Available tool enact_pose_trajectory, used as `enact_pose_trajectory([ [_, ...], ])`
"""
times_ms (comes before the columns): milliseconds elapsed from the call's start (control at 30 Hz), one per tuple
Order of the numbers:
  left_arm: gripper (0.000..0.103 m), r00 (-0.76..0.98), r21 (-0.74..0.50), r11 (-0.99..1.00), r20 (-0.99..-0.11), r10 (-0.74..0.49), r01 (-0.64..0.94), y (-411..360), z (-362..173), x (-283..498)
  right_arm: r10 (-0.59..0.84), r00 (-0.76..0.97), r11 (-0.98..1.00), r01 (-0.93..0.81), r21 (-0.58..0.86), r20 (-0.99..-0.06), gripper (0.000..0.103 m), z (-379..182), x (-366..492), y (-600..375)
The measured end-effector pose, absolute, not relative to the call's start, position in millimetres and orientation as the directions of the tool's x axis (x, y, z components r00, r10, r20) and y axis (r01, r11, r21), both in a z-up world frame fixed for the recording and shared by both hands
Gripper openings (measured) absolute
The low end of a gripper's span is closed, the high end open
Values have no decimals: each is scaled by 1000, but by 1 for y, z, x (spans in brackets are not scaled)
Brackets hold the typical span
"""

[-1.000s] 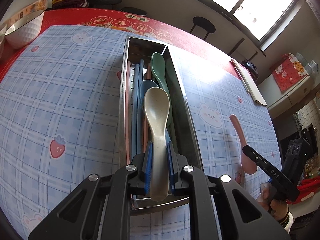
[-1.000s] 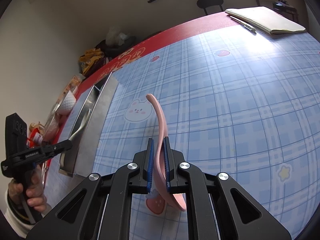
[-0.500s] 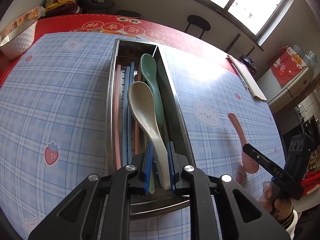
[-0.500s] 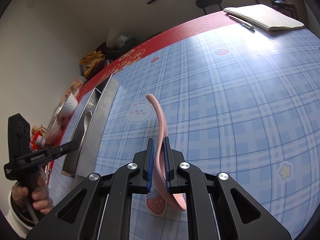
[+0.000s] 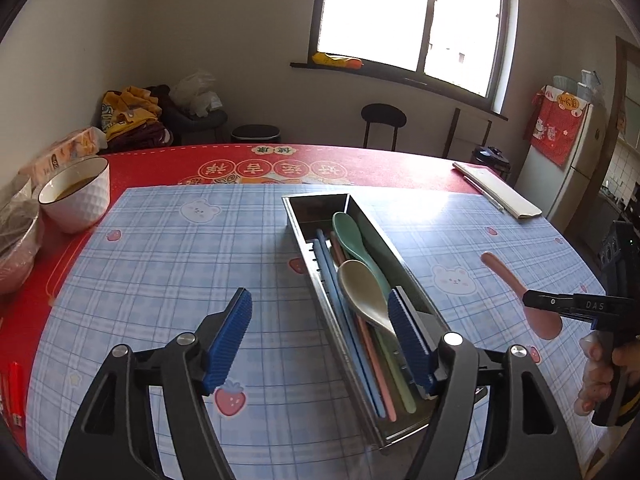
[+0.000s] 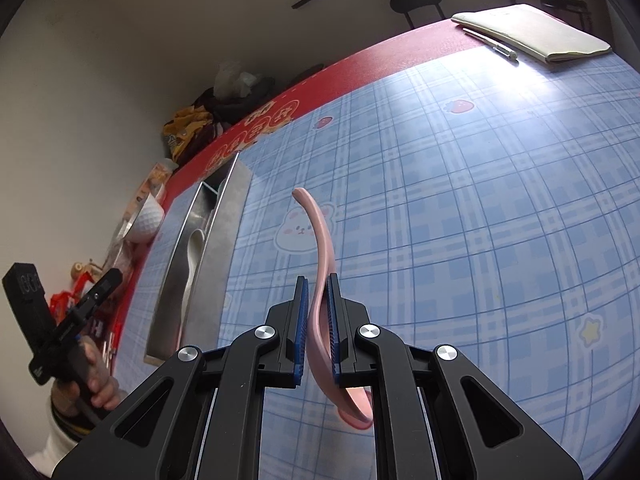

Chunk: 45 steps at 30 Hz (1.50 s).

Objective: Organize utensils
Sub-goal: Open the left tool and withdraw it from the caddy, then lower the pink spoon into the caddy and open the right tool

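Note:
A long steel utensil tray (image 5: 404, 264) lies on the blue plaid mat. Inside it are a beige spoon (image 5: 362, 292), a green spoon (image 5: 348, 230) and several blue and pink chopsticks (image 5: 340, 308). My left gripper (image 5: 320, 316) hovers above the tray's near end, its jaws opening wide with nothing between them; the beige spoon lies loose in the tray. My right gripper (image 6: 318, 312) is shut on a pink spoon (image 6: 320, 240), held above the mat to the right of the tray (image 6: 216, 240). The pink spoon (image 5: 500, 270) and the right gripper (image 5: 548, 304) also show in the left wrist view.
A white bowl (image 5: 76, 194) and a clear container (image 5: 16, 240) stand at the table's left edge, on the red cloth. A notebook with a pen (image 6: 532, 32) lies at the far right corner. A stool (image 5: 382, 118) stands beyond the table.
My left gripper let go of the beige spoon, which now lies in the tray, then opened wide, rose and tilted up. My right gripper kept its grip on the pink spoon.

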State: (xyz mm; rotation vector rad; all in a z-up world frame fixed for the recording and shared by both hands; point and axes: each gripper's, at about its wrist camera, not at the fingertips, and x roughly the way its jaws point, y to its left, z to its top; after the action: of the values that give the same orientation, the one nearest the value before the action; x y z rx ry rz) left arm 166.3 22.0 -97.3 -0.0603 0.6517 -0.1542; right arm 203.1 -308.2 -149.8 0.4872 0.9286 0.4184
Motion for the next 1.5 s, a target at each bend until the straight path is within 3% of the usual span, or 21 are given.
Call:
enact_pose_trajectory([
  [267, 97, 816, -133, 986, -557, -158, 100, 55, -112, 167, 558, 533, 818, -221, 532, -637, 10, -117, 207, -236],
  [667, 97, 824, -188, 971, -519, -229, 151, 66, -122, 166, 449, 524, 893, -236, 383, -724, 10, -112, 209, -146],
  [1167, 97, 831, -240, 963, -505, -232, 123, 78, -117, 159, 302, 526, 953, -200, 229, -795, 10, -128, 212, -114],
  [1500, 97, 825, -237, 965, -520, -221, 109, 79, -119, 163, 321, 506, 946, -209, 247, -800, 11, -132, 212, -108],
])
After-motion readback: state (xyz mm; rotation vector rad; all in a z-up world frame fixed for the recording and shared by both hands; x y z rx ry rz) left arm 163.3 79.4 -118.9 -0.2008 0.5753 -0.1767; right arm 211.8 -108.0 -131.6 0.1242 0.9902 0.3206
